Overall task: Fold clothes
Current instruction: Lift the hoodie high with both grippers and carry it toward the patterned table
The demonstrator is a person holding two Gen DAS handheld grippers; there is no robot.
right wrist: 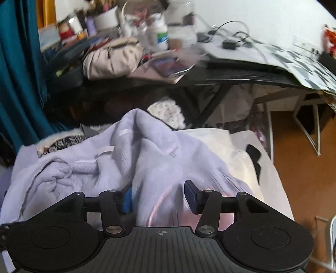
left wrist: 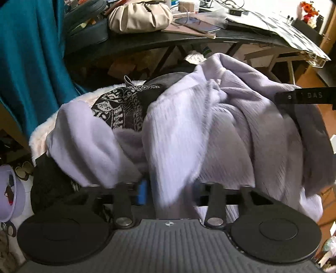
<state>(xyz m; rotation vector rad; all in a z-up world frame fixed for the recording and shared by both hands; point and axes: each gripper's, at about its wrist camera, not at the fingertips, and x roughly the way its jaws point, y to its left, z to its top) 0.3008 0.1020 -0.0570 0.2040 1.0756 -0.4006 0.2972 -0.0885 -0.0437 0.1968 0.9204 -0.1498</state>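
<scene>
A lavender fleece garment (left wrist: 210, 126) lies bunched over a pile of clothes. My left gripper (left wrist: 170, 189) is shut on a fold of the lavender garment, cloth spilling over its blue pads (left wrist: 142, 191). In the right wrist view the same lavender garment (right wrist: 130, 163) is lifted in folds. My right gripper (right wrist: 159, 197) holds a bunch of it between its blue pads (right wrist: 192, 195), the jaws part closed around the cloth. The right gripper's finger (left wrist: 304, 97) shows at the left view's right edge, touching the garment.
A black-and-white patterned cloth (left wrist: 126, 109) and a white fluffy cloth (left wrist: 42, 134) lie under the garment. A cluttered dark desk (left wrist: 147, 44) with a beige bag (left wrist: 138, 16) stands behind. A teal curtain (left wrist: 27, 63) hangs left. A white surface (right wrist: 268, 168) lies right.
</scene>
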